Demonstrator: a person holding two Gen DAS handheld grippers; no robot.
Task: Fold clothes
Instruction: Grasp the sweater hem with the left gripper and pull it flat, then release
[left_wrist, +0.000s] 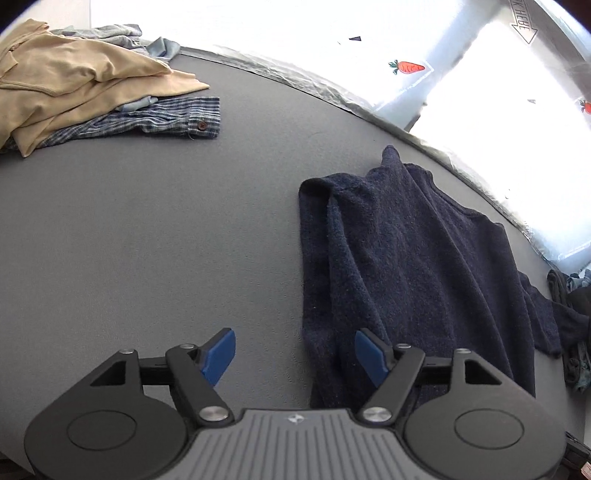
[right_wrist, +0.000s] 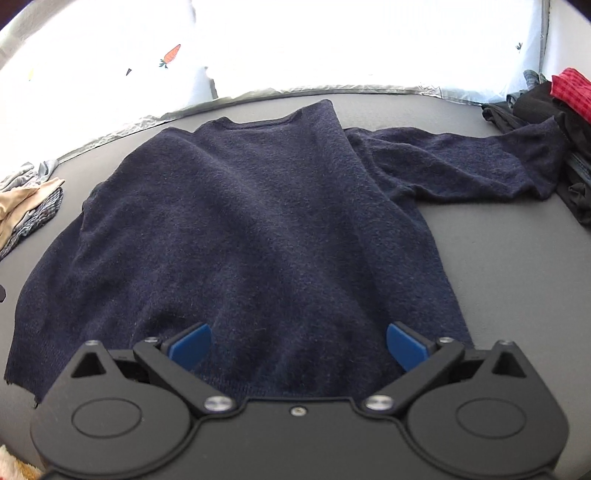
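Navy sweater (right_wrist: 258, 221) lies spread flat on the grey counter (left_wrist: 147, 240), neckline at the far edge, hem near. One sleeve (right_wrist: 461, 166) stretches out to the right, its cuff touching a dark pile of clothes (right_wrist: 554, 122) with a red piece on top at the far right. The sweater's left side looks folded inward, no left sleeve showing. Right gripper (right_wrist: 299, 349) hovers over the near hem, jaws spread wide and released, blue pads apart with only the knit below them, nothing pinched. Left gripper (left_wrist: 295, 356) sits at the sweater's left near edge, jaws also released; one blue pad is over bare counter, the other over navy fabric, gripping nothing. Far left on the counter: a loose heap with a tan garment (left_wrist: 74, 85) on top of a blue plaid shirt (left_wrist: 166, 120). Behind the counter, a bright white sheet printed with carrots (left_wrist: 408, 67).
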